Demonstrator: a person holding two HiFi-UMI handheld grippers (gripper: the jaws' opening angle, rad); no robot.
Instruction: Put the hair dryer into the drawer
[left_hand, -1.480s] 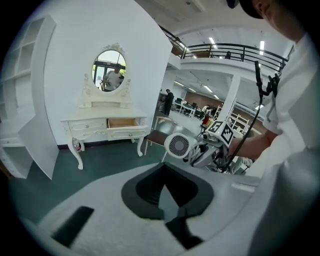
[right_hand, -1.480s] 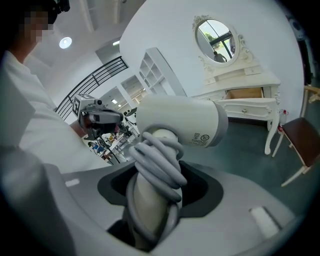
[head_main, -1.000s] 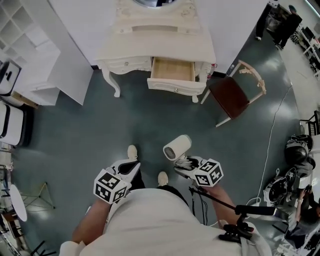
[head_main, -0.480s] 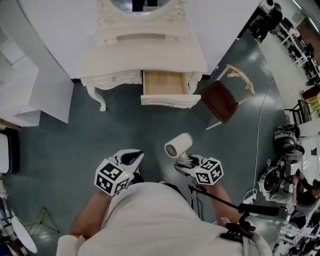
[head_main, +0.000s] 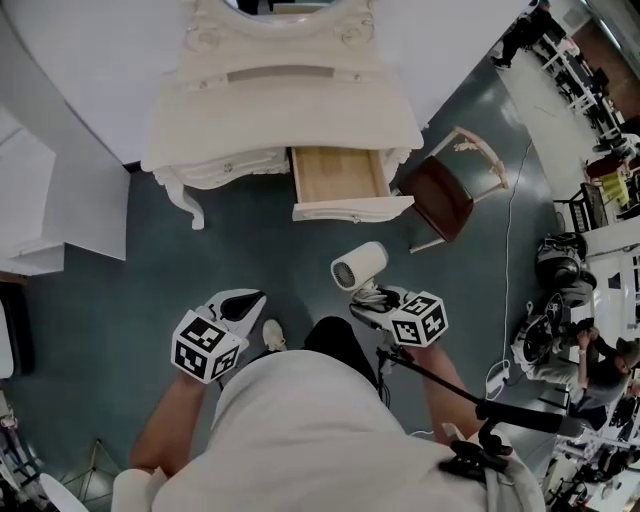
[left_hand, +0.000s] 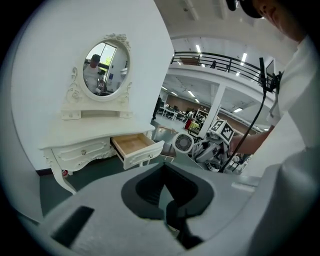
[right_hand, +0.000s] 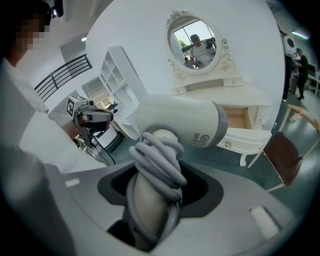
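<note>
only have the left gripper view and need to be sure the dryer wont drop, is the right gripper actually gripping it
Observer: Yes. The right gripper view shows the right tongs shut on the hair dryer, round its handle.
Operator: wheres its cord
Observer: The cord is wound round that handle, partly under the tongs.
Operator: anything in the drawer
Observer: From the head view the open drawer shows only bare wood inside.
</note>
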